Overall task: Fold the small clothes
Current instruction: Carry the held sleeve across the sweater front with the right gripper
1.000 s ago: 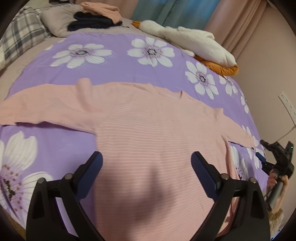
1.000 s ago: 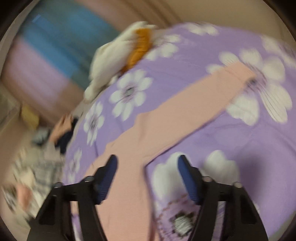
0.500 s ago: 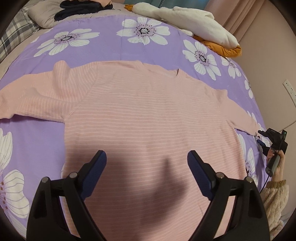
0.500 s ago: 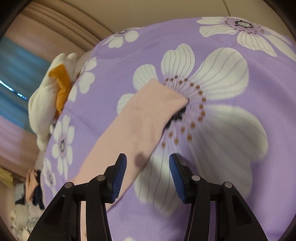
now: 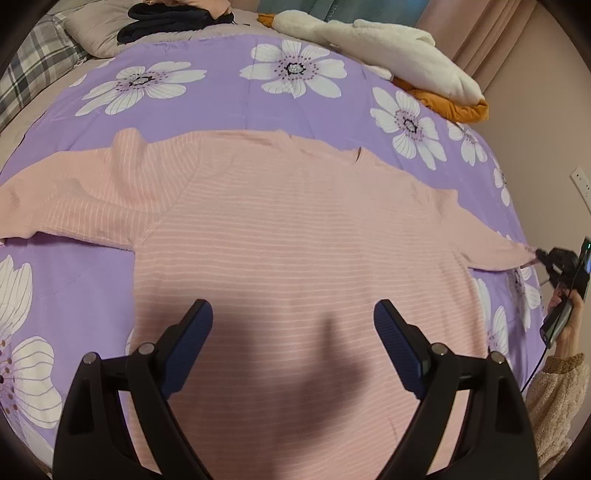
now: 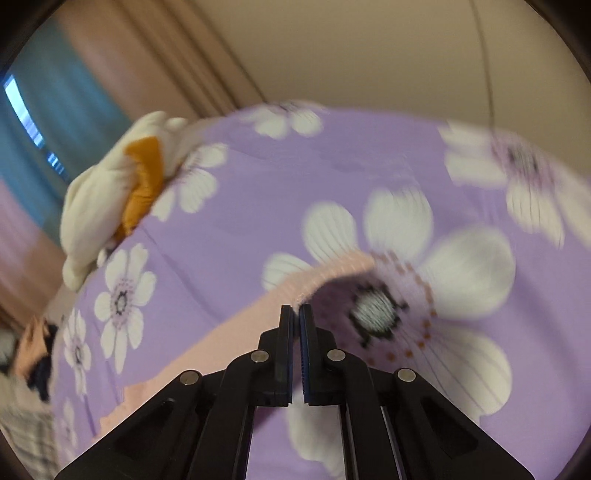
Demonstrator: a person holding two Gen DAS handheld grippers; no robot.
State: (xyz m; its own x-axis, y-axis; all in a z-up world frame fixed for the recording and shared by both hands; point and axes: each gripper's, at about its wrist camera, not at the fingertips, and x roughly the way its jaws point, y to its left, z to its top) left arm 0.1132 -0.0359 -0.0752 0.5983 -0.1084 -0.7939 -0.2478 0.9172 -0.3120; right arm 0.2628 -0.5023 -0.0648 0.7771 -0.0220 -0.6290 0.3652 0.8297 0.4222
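Note:
A pink striped long-sleeved top lies flat on the purple flowered bedspread, both sleeves spread sideways. My left gripper hovers wide open over the lower body of the top, nothing between its fingers. At the far right of the left wrist view my right gripper pinches the end of the right sleeve. In the right wrist view my right gripper is shut on the cuff of that pink sleeve, which is lifted off the bedspread.
A white fleece and an orange garment lie piled at the bed's far right. Dark and pink clothes rest on a pillow beside a plaid blanket. A wall with a socket borders the right side.
My right gripper slid along the sleeve to its cuff and shut on it, lifting the end. The left gripper settled a little closer over the top's body and stayed open.

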